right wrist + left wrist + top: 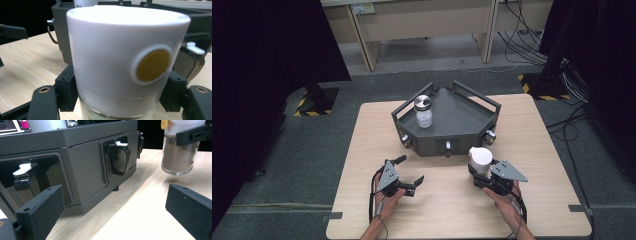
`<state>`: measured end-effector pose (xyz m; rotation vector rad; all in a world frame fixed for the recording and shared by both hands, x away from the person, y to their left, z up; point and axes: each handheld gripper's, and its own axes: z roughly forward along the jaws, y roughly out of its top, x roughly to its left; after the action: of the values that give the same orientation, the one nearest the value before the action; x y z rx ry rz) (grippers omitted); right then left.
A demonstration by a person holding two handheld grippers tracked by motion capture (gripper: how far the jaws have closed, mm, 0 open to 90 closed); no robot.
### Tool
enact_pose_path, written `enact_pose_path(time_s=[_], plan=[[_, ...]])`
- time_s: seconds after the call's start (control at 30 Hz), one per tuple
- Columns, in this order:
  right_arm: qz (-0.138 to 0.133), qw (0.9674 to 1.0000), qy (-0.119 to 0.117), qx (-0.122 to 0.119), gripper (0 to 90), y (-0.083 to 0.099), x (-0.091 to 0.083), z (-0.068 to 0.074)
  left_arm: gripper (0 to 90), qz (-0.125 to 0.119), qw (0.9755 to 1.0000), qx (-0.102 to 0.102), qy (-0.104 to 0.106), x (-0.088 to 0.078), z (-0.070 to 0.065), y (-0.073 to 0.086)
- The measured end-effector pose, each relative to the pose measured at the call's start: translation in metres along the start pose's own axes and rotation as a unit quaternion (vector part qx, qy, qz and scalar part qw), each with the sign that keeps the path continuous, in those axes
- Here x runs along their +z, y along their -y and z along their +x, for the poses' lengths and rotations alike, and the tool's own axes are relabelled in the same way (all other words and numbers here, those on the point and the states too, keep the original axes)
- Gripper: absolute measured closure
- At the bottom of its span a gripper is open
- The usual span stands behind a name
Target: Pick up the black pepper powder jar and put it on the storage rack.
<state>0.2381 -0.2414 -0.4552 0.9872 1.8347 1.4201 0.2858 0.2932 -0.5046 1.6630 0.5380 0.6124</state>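
A white-capped spice jar (480, 160) is clamped between the jaws of the right gripper (486, 181) and held just above the table (447, 210), in front of the grey rack (447, 131). The left gripper (409, 175) is spread wide with nothing in it. If the jar is gripped on its cap alone, the glass body could be twisted loose or knocked against the rack wall.

Table (452, 210): pale wood-grain top, smooth, low sheen. Grey rack (452, 120): matt plastic-looking shell, glossy black insets on its sides. Held jar (125, 62): smooth white plastic cap with yellow disc, clear glass body, brown powder inside. Second jar (423, 112) on rack: shiny metal lid. Gripper jaws: matt black, slightly grainy plastic.
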Motion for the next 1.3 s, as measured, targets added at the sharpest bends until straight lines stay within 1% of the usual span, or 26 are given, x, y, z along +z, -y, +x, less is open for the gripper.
enact_pose_path(time_s=[0.2,0.33,0.43,0.53,0.63,0.7,0.83,0.87,1.03,1.27,1.3], plan=[[-0.006,0.9999,-0.009,-0.008,30.3,-0.009,0.0,0.0,1.4,0.002,1.0,-0.001,0.0,0.0,0.001,0.0],[-0.009,0.9998,-0.017,-0.003,30.3,-0.016,0.003,-0.002,1.4,0.002,1.0,-0.001,0.0,0.001,0.0,0.001],[-0.008,0.9997,-0.02,-0.01,30.3,-0.023,0.005,-0.001,1.4,0.002,1.0,-0.002,0.0,0.001,0.001,0.001],[-0.006,0.9995,-0.025,-0.016,30.3,-0.033,0.007,0.0,1.4,0.002,1.0,-0.003,-0.001,0.001,0.001,0.001],[-0.005,0.9994,-0.033,-0.009,30.3,-0.044,0.009,-0.002,1.4,0.003,1.0,-0.004,-0.002,0.001,0.001,0.002],[-0.006,0.9993,-0.036,-0.01,30.3,-0.05,0.011,-0.002,1.4,0.002,1.0,-0.008,-0.004,0.0,0.002,0.002],[-0.01,0.9989,-0.038,-0.025,30.3,-0.065,0.014,0.001,1.4,0.002,0.9999,-0.013,-0.004,0.0,0.003,0.003],[-0.012,0.9987,-0.039,-0.031,30.3,-0.071,0.016,0.002,1.4,0.002,0.9999,-0.014,-0.004,0.0,0.003,0.003],[-0.014,0.9977,-0.047,-0.046,30.3,-0.089,0.023,0.002,1.4,0.002,0.9999,-0.016,-0.004,0.0,0.003,0.004],[-0.013,0.9978,-0.051,-0.04,30.3,-0.111,0.033,0.002,1.4,0.0,0.9997,-0.023,-0.001,0.001,0.004,0.005],[-0.013,0.9978,-0.051,-0.04,30.3,-0.111,0.033,0.002,1.4,0.0,0.9997,-0.023,-0.001,0.001,0.004,0.005]])
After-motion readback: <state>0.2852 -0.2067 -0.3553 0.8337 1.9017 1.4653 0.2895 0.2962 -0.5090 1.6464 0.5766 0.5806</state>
